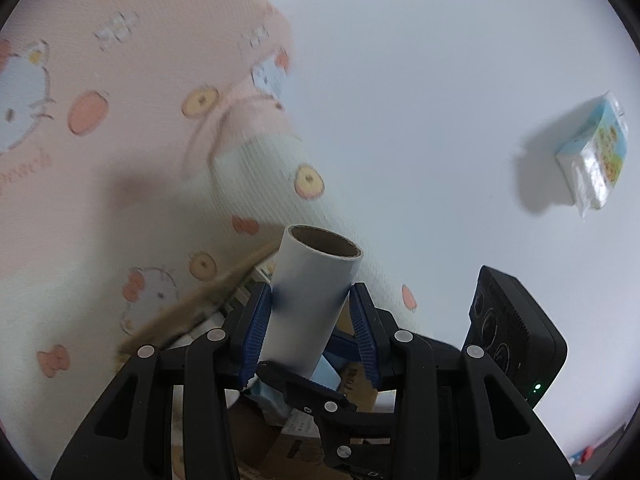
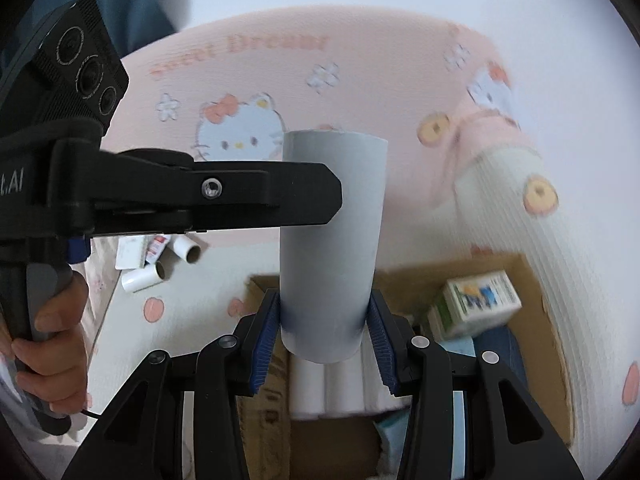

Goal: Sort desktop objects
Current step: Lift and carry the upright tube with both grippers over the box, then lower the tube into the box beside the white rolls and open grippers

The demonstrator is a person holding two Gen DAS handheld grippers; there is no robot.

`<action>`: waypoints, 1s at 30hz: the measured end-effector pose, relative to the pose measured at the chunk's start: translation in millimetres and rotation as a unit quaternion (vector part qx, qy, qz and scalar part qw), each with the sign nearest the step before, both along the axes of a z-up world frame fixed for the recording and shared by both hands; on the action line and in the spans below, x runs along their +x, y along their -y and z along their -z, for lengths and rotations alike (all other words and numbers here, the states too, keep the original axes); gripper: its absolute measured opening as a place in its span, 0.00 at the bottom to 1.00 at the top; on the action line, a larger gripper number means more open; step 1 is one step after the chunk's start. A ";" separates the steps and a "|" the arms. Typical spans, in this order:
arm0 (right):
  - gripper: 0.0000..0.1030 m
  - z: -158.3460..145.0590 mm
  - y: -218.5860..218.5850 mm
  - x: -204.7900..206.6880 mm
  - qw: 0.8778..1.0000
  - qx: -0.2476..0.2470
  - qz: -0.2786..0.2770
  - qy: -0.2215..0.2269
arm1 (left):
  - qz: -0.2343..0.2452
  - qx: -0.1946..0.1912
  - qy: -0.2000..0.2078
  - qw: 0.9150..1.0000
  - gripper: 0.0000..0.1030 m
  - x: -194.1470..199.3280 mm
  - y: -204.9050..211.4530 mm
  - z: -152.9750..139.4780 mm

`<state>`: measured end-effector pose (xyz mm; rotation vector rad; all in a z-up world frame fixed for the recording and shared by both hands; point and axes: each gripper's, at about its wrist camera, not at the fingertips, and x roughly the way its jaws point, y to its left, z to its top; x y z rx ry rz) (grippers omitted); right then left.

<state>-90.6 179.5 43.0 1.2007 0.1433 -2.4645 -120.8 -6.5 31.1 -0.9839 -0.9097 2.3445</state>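
One white paper roll (image 1: 316, 272) with a brown cardboard core is held by both grippers. In the left wrist view my left gripper (image 1: 310, 300) is shut on its middle, blue pads pressing both sides. A black finger (image 1: 304, 388) of the right gripper crosses the roll's near end. In the right wrist view my right gripper (image 2: 324, 304) is shut on the lower end of the upright roll (image 2: 332, 240). The left gripper (image 2: 332, 196) reaches in from the left across its upper part. Below them an open cardboard box (image 2: 532, 280) holds several white rolls (image 2: 344, 384).
A green-and-white carton (image 2: 476, 304) lies in the box. Loose rolls (image 2: 160, 268) and small packs lie on the pink cartoon-cat mat (image 2: 280, 80). A tissue pack (image 1: 592, 148) sits on the white surface. A hand (image 2: 56, 340) grips the left gripper's handle.
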 end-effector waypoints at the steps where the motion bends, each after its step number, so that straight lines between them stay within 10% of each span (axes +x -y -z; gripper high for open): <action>1: 0.40 3.2 -6.4 -1.1 1.000 0.006 0.003 0.008 | 0.004 0.000 0.005 1.000 0.42 -4.2 -4.6 2.2; 30: 0.40 83.8 -42.8 -21.4 0.988 0.030 -0.008 0.150 | 0.026 -0.002 0.192 0.981 0.43 -60.2 -46.8 93.4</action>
